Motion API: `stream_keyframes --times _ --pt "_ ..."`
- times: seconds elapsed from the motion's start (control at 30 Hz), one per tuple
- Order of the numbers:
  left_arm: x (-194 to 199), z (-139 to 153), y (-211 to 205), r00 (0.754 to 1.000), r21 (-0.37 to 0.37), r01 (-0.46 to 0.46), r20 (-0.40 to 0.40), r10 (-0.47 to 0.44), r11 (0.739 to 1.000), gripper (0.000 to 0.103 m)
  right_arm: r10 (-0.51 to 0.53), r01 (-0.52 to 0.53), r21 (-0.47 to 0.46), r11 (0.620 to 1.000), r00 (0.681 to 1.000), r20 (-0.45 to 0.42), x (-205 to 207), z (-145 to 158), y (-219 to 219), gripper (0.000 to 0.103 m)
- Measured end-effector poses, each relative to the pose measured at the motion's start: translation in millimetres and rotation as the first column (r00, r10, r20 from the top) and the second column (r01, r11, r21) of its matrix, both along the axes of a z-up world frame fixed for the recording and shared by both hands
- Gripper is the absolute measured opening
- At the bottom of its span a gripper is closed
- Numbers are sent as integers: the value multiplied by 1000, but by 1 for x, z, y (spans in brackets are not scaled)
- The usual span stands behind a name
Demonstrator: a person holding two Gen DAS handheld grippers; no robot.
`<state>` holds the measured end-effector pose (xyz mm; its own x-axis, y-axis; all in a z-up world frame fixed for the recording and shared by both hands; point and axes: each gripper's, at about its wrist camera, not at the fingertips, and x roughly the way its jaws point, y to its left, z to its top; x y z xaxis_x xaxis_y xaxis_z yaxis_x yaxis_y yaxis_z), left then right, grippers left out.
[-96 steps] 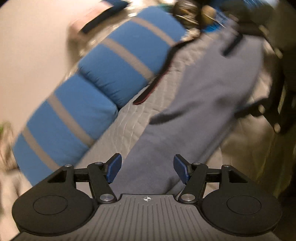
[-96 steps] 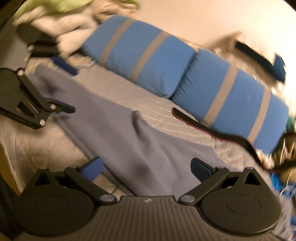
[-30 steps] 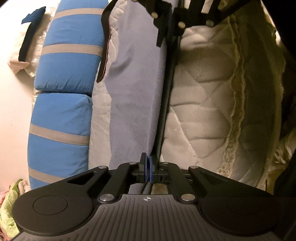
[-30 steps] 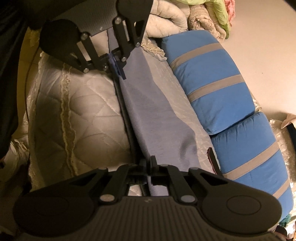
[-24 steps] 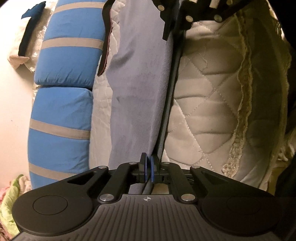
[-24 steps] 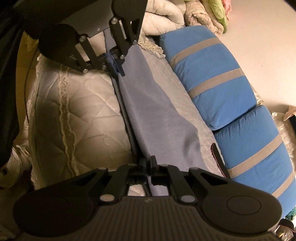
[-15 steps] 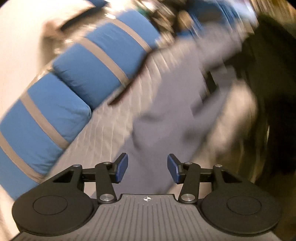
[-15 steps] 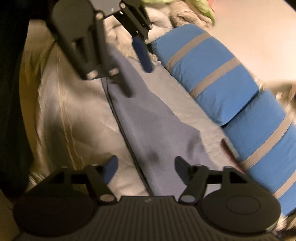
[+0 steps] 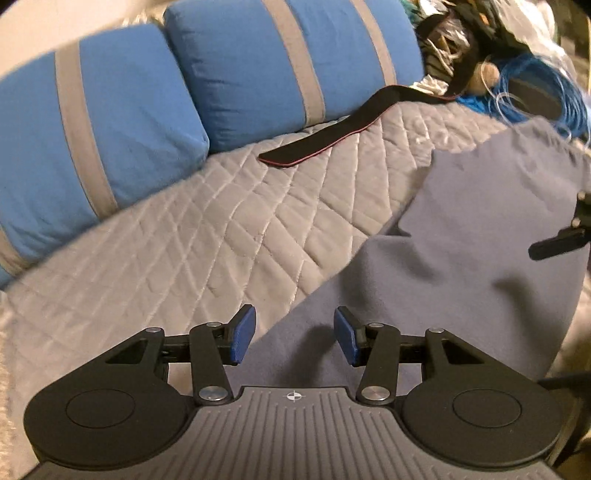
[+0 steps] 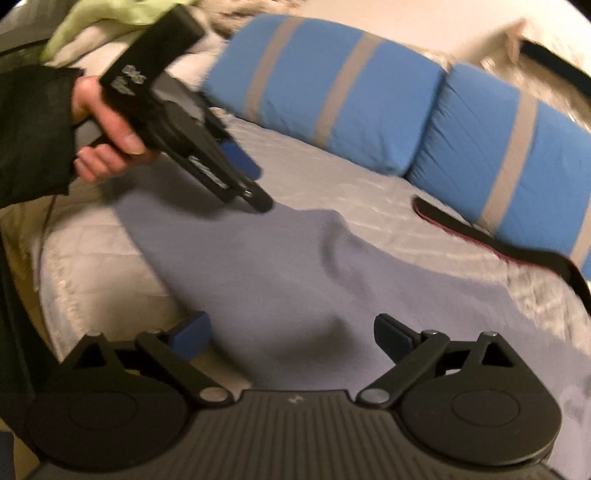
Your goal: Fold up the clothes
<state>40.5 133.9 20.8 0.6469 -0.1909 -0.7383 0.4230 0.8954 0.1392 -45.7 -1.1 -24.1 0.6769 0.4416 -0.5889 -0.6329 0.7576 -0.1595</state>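
A grey-blue garment (image 9: 461, 240) lies folded in a long strip on the quilted bed cover (image 9: 221, 229). My left gripper (image 9: 294, 334) hangs open just above the garment's near end, with nothing between its blue pads. In the right wrist view a hand holds the left gripper (image 10: 251, 181) over the far end of the garment (image 10: 295, 266). My right gripper (image 10: 291, 336) is above the near end; its jaws are opening wide and are empty. One right finger (image 9: 554, 245) shows at the left wrist view's right edge.
Two blue pillows with grey stripes (image 9: 103, 122) (image 10: 332, 81) line the back of the bed. A black strap with a red edge (image 9: 332, 136) (image 10: 498, 243) lies before them. Blue cable coils (image 9: 535, 85) and clutter sit at one end, piled clothes (image 10: 92, 18) at the other.
Both grippers were shut on the garment's ends, holding it stretched. They have let go, opened, rolled level and lifted off; the garment now rests slack on the bed.
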Motion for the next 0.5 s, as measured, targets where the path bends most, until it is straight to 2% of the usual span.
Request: stream_keyframes --times 0.03,0.1,0.17,0.4,0.5 --pt "7 -2 4 1000 -24 -6 -29 5 1000 43 -21 21 5 1000 1000 -11 5 -1 -2 99" --pt "13 -7 10 996 -63 -4 -86 -1 998 10 -47 48 22 999 998 -35 13 -3 -6 100" --pt "12 -8 13 996 -57 -10 -88 5 998 0 -72 74 35 997 996 -61 21 -4 -10 100" --pt "-5 2 42 996 -23 -85 -36 84 996 0 -138 144 42 989 984 -111 33 -8 -19 101" --pt "-6 4 51 993 -41 -120 -3 120 992 3 -134 138 34 990 986 -103 31 -7 -17 101"
